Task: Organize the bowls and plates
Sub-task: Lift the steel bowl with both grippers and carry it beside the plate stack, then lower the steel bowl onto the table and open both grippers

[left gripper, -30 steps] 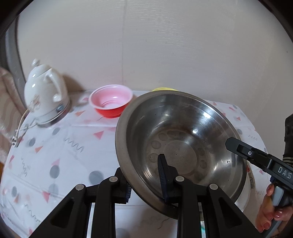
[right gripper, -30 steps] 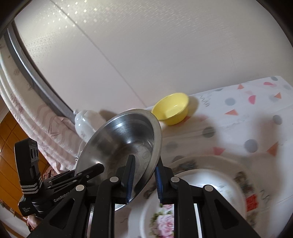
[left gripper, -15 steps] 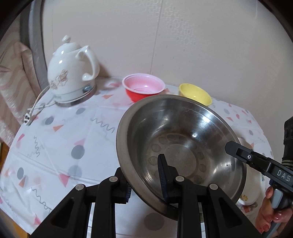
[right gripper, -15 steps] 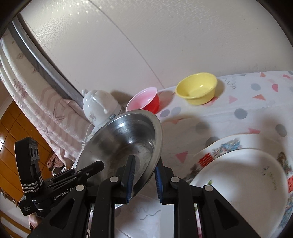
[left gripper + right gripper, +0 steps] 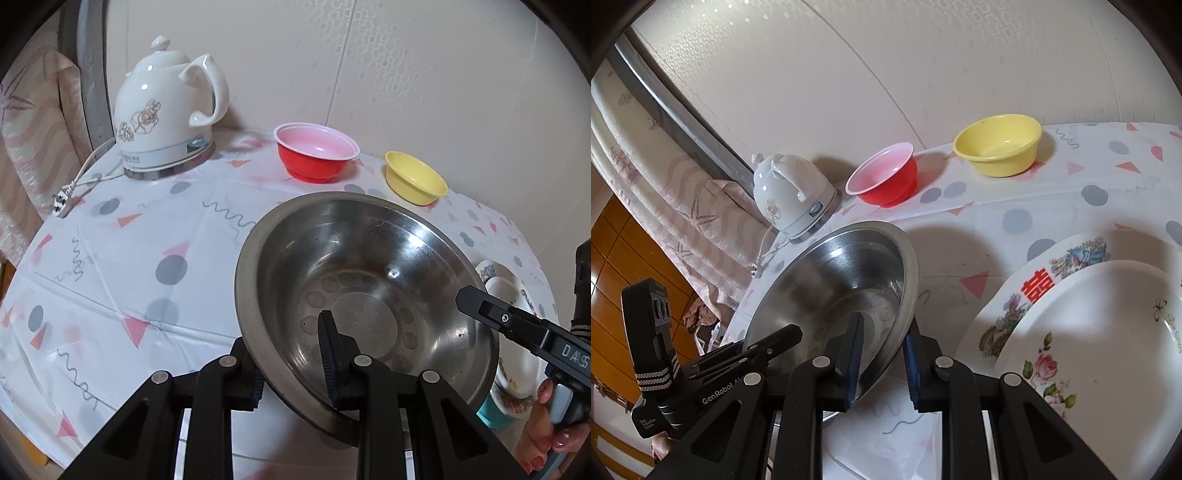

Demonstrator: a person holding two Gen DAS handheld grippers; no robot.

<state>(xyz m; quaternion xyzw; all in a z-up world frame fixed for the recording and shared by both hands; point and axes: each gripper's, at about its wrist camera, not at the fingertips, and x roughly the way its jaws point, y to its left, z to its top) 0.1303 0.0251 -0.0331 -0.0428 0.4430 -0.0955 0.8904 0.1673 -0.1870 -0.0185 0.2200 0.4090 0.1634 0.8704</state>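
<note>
The table (image 5: 110, 266) under its white cloth dotted with grey circles and pink triangles spreads out ahead of both my grippers, reaching back to a pale wall. Largest of the things in front of me is the steel bowl (image 5: 365, 295), lifted clear of the cloth and tilted, its hollow turned toward my left gripper (image 5: 291, 362); that gripper is clenched on the bowl's near rim, one finger inside the bowl and the other outside under the lip. My right gripper (image 5: 882, 354) grips the opposite rim the same way, one finger pressed inside against the wall and one outside, so the bowl hangs between my two tools. Just right of my right gripper sit two stacked plates: a white plate with roses (image 5: 1108, 332) lying on a larger plate with a red character and flowers (image 5: 1063, 266) along its border. Far ahead and to the left of my left gripper stands a white kettle (image 5: 166, 110) on its base, its cord trailing off the table's edge. Beyond the steel bowl, near the wall, a red bowl (image 5: 314, 155) with a pink inside stands upright, and close to its right a smaller yellow bowl (image 5: 415, 181), the two apart.
</note>
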